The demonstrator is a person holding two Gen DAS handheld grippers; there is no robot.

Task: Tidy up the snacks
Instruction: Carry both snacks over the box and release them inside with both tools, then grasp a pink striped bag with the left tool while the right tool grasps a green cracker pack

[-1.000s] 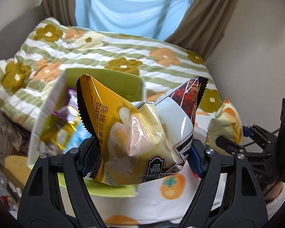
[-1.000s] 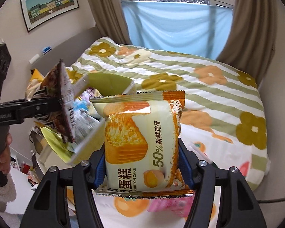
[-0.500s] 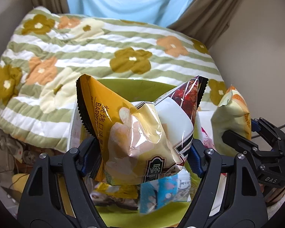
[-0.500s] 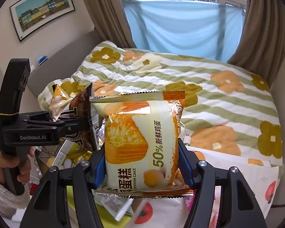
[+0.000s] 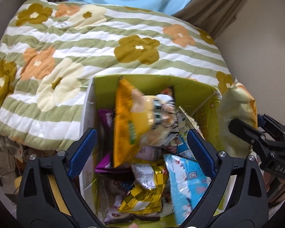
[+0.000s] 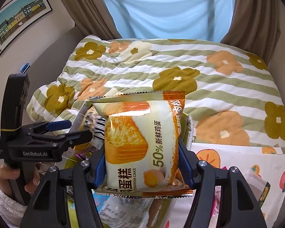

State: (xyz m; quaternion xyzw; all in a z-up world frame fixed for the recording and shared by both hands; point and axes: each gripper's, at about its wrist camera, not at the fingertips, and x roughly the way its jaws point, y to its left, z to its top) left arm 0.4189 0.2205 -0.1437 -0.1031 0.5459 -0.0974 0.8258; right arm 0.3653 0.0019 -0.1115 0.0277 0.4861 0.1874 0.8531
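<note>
Left gripper jaws just opened wide, released; blurred yellow chip bag inside green box, clear of pads. Right gripper clenched on chiffon cake pack above box's right edge.

Left wrist: steeply down, close above green box. Right wrist: beside box, tilted toward bed beyond. Shared: box, quilt.
</note>
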